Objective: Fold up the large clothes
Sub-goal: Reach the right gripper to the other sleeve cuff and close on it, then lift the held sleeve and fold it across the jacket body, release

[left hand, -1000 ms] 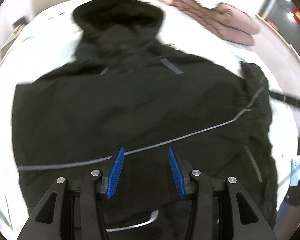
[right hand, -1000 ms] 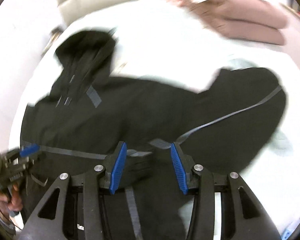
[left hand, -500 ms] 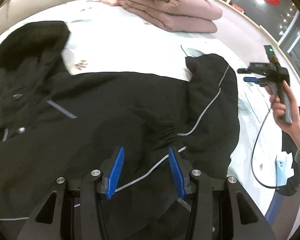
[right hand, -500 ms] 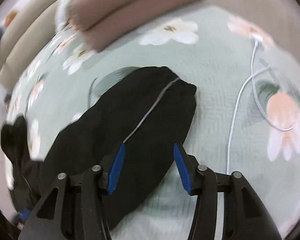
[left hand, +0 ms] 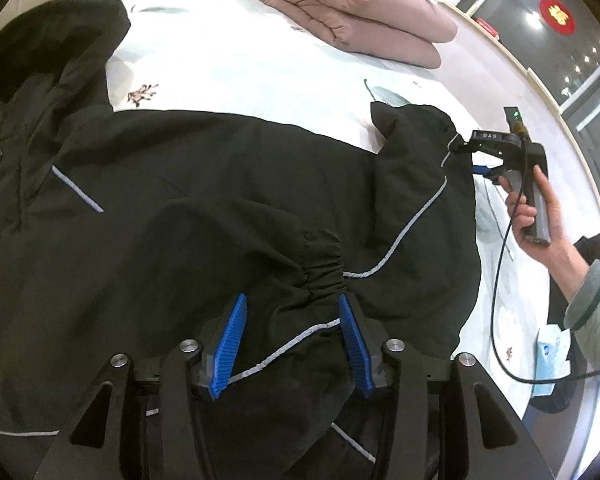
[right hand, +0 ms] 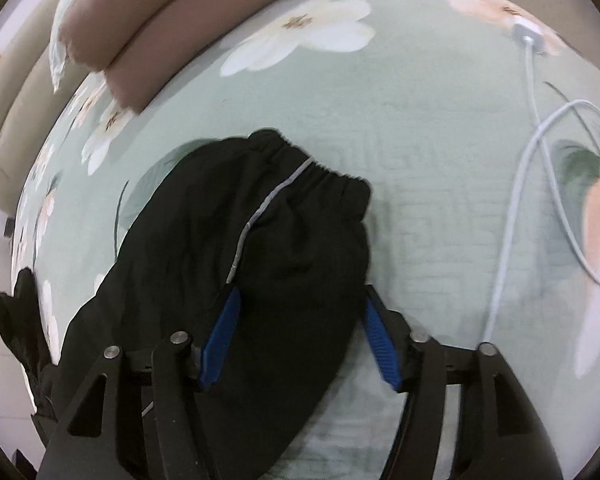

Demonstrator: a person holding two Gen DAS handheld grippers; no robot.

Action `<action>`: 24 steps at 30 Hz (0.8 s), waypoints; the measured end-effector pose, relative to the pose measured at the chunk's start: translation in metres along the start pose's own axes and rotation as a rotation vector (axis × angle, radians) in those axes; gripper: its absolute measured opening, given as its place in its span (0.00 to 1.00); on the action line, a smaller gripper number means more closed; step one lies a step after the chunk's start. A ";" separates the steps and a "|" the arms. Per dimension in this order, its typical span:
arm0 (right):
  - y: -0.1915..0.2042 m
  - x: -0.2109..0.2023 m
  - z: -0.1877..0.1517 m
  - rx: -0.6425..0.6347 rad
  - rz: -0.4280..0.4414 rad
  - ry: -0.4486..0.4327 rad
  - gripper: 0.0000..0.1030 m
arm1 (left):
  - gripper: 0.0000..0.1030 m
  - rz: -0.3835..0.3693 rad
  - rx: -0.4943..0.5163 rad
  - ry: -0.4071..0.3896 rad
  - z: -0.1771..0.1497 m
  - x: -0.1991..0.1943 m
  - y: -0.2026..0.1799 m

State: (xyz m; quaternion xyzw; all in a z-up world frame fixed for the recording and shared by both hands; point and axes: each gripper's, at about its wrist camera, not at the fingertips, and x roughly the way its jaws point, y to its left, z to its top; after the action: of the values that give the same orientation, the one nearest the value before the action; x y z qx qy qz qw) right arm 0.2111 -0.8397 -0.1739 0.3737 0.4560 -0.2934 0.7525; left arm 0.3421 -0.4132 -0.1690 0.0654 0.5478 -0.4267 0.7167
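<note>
Spread across a floral bedspread (right hand: 420,128), the black hooded jacket (left hand: 188,184) lies flat on the bed with its hood (left hand: 48,52) at the upper left of the left wrist view and 1 sleeve folded in over the body. Both tongs point steeply down at the fabric. The left tongs (left hand: 296,336) hang just above that folded-in sleeve, whose gathered elastic cuff (left hand: 320,280) sits right at the fingertips; their jaws are opening, the blue pads standing clear on either side of the cloth with grey piping running between them, so nothing is clamped. The right tongs (right hand: 298,340) straddle the other sleeve (right hand: 260,280) near its cuff (right hand: 324,178), which rests on the green, flower-printed cover; these jaws are opening too, and the sleeve lies between the blue pads without being pinched. From the left wrist view the right tongs (left hand: 482,156) are seen at the far sleeve end, carried by a bare hand (left hand: 536,208) wrapped around the grip, wrist angled downward, a grey-green sleeve cuff (left hand: 588,300) behind it and a black cable (left hand: 500,280) looping away. A folded pink quilt (left hand: 352,12) is stacked at the head of the bed, well apart from the jacket, and a white charging cable (right hand: 540,152) curls on the cover to the right of the sleeve.
</note>
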 end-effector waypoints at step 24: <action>-0.097 -0.077 -0.104 0.156 -0.179 -0.072 0.11 | 0.57 0.125 -0.022 -0.007 -0.008 0.009 -0.005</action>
State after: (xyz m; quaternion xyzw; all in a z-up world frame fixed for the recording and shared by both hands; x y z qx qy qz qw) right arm 0.0550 -0.7985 -0.1644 0.3781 0.4361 -0.4071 0.7078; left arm 0.3326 -0.4167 -0.1777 0.0902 0.5447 -0.3752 0.7446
